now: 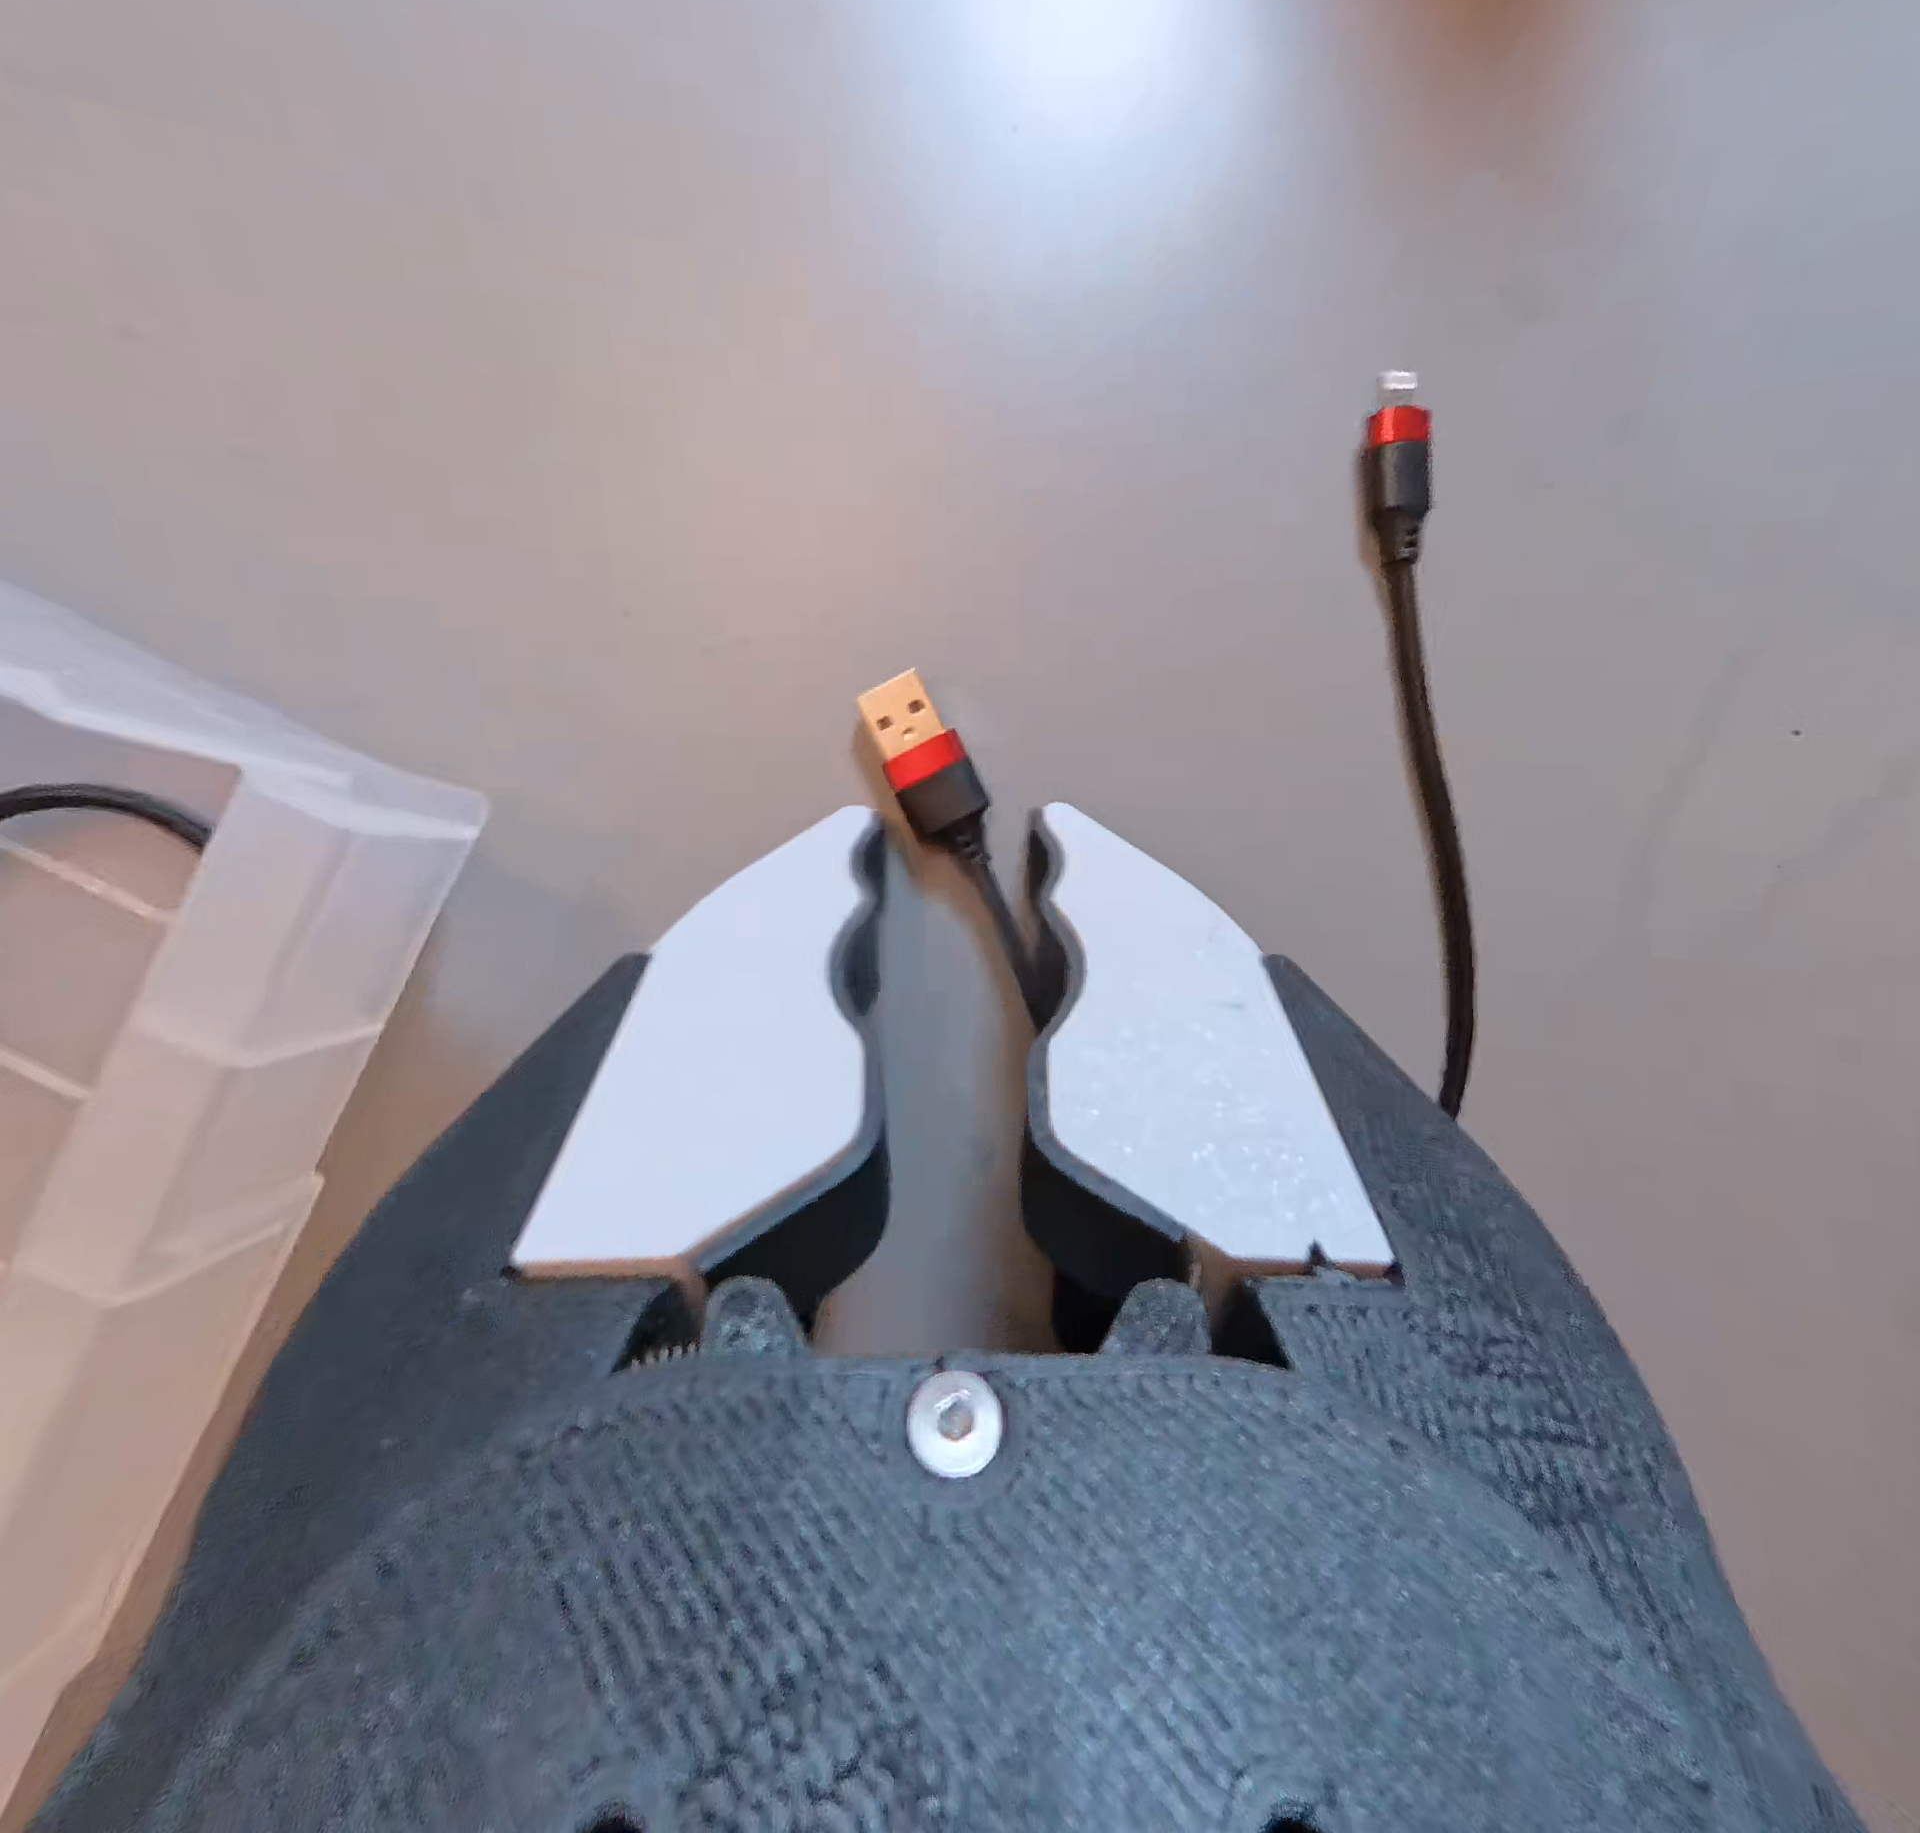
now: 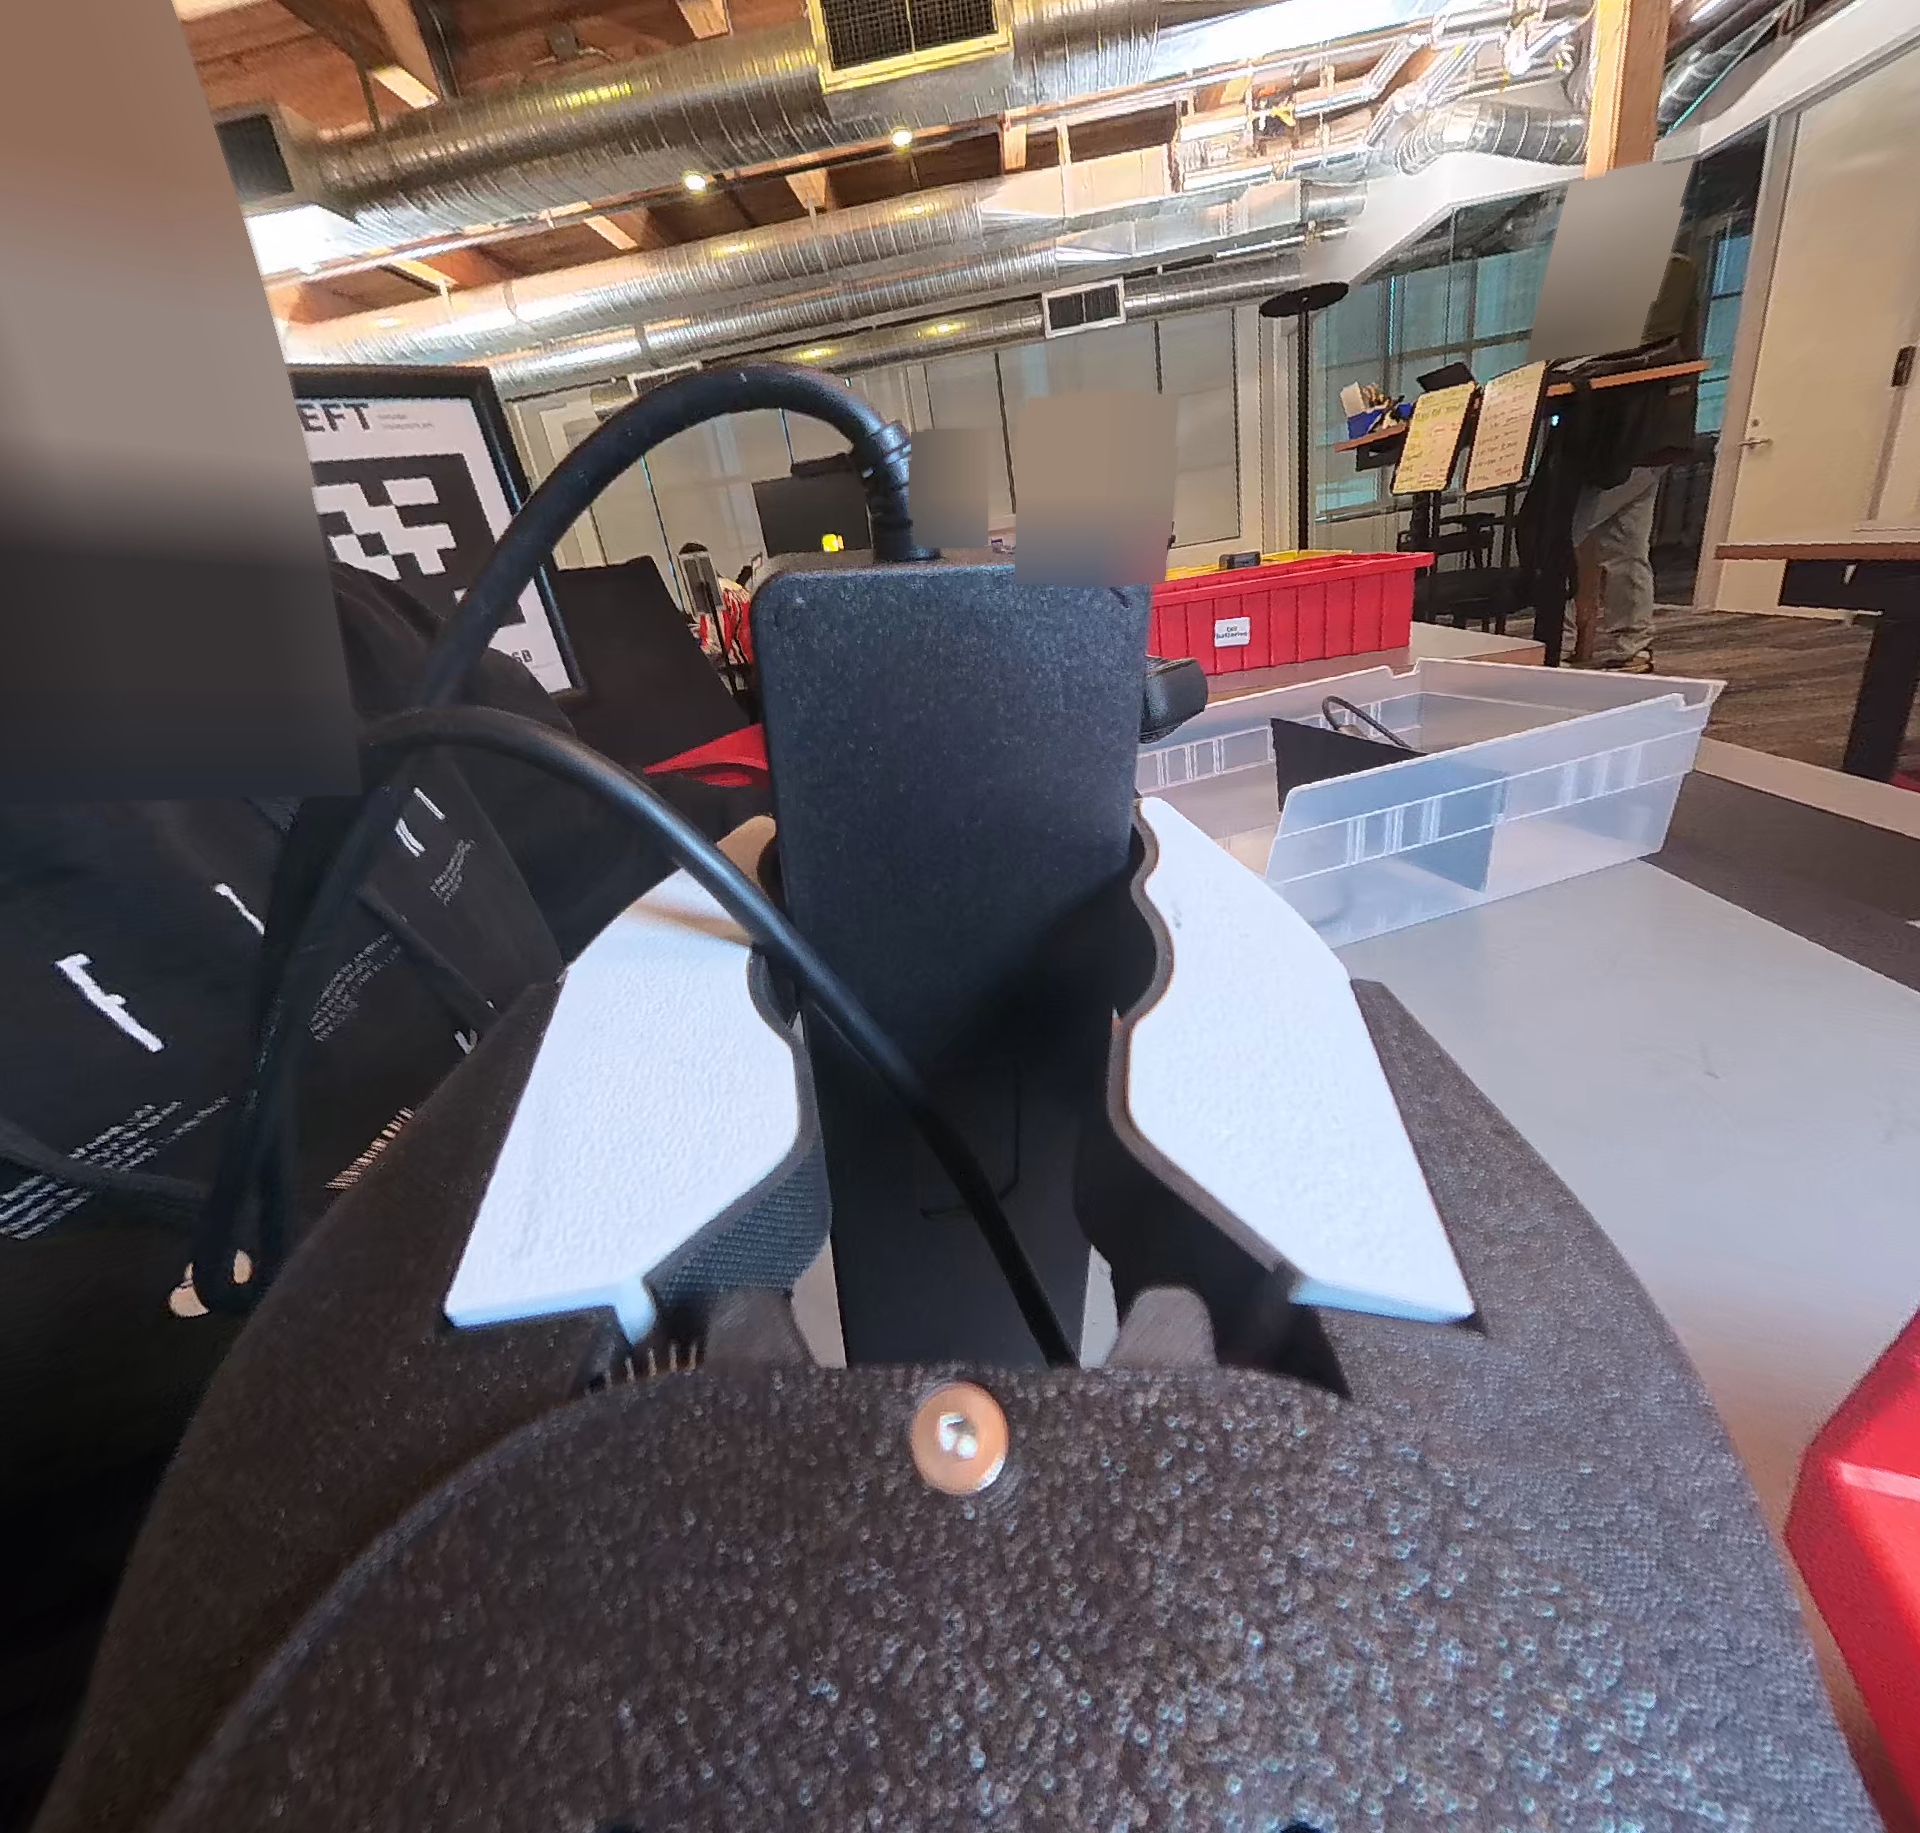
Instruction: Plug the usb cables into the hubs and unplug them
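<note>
Grey tabletop [image 1: 623,381] fills the left wrist view, while the right wrist view looks across an open workshop with bare ducts overhead.

Left gripper [image 1: 956,827] hovers low with its white fingers parted by a narrow gap, and whether they pinch anything cannot be told. The thin black cable [image 1: 1003,926] runs through that gap close to the right finger. Its red-collared gold USB-A plug [image 1: 914,744] lies just past the fingertips, angled up and to the left. Well to the right lies the cable's other end, a small red-collared connector [image 1: 1397,433]. A clear plastic bin [image 1: 312,900] sits at the left edge.

Right gripper [image 2: 951,848] is clamped on a black rectangular hub [image 2: 935,723], lifted upright, its own black lead [image 2: 665,433] looping from the top.

This looks like the start of plugging in: the plug is not yet in the hub. Next, the left gripper likely needs a firm hold on the plug's body and alignment with a hub port, none of which is visible.
</note>
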`<state>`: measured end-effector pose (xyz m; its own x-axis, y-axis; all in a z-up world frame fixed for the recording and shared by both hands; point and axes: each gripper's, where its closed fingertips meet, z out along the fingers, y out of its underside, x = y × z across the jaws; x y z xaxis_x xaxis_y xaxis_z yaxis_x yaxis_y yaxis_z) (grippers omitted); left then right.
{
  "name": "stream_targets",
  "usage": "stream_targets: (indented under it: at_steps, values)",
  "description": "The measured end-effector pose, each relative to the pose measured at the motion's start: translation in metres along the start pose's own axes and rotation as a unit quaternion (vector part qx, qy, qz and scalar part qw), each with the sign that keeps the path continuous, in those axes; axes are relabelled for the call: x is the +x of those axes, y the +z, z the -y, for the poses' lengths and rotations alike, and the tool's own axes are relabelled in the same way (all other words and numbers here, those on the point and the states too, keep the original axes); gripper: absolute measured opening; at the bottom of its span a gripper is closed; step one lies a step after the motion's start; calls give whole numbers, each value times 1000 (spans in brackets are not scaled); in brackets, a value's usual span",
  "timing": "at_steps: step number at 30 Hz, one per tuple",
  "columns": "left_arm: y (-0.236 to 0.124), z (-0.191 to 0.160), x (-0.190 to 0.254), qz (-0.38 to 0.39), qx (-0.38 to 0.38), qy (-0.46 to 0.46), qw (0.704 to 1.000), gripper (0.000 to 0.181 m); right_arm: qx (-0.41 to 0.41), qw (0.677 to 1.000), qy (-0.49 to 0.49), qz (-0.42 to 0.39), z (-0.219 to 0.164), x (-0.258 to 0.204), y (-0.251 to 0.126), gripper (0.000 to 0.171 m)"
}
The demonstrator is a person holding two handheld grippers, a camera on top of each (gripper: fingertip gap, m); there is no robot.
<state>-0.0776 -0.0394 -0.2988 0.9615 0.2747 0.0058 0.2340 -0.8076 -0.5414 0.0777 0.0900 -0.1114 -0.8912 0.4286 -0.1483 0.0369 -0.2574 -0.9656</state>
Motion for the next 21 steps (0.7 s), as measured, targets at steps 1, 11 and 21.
stream_targets:
  at_steps: [1, 11, 21]
  values:
    - [1, 1, 3, -2, 3, 8, 1000, 13, -1, 1000, -2, -1, 0, 0, 0, 58]
    - [-86, 38, 52, -165, 39, 152, 974, 12, -21, 1000, -6, 0, -8, 0, 2, 58]
    - [-141, 79, 140, -250, -30, 284, 925, 12, -110, 992, -44, -39, -40, 5, 31, 58]
